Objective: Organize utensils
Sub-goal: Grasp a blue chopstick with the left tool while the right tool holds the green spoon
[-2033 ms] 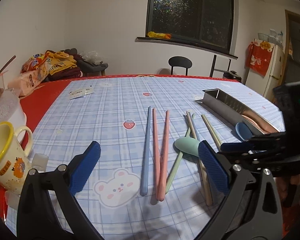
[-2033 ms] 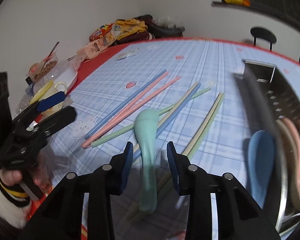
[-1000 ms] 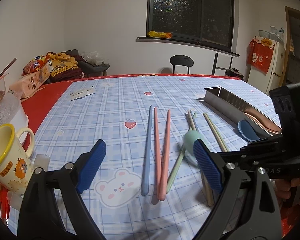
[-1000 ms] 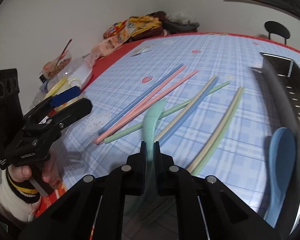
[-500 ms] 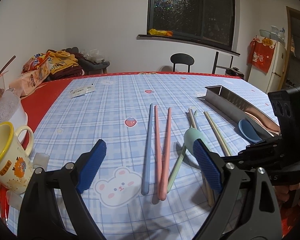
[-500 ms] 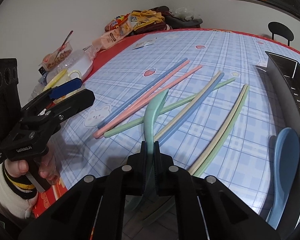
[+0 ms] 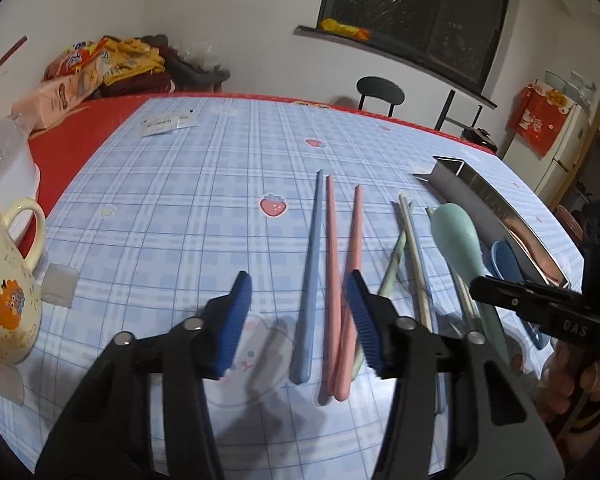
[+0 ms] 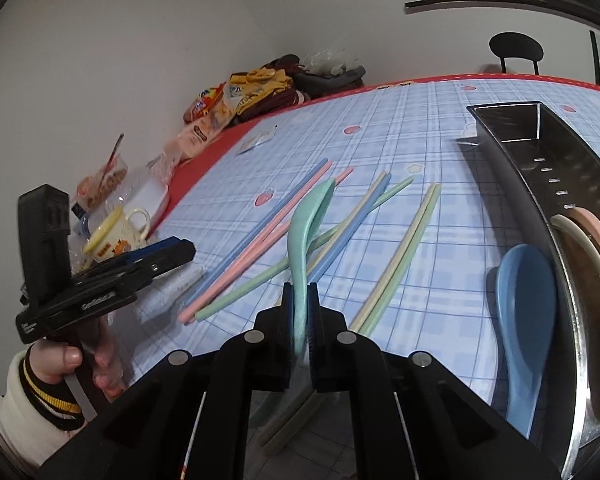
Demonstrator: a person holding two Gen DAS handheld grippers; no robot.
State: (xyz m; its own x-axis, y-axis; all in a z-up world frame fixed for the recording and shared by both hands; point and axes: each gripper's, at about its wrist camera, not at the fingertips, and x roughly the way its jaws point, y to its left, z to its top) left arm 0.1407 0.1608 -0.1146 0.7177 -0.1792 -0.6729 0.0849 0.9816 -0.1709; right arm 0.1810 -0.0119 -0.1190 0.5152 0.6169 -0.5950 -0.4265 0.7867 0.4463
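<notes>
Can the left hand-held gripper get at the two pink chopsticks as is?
Probably yes: the left hand-held gripper is open, and the two pink chopsticks lie just ahead, uncovered; only the long blue chopstick crowds them.

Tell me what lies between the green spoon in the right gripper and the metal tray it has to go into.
The right gripper is shut on the green spoon, lifted above the chopsticks. Toward the metal tray, only the blue spoon lies flat on the tablecloth beside the tray's near wall. Carried above it, the spoon's path looks clear.
</notes>
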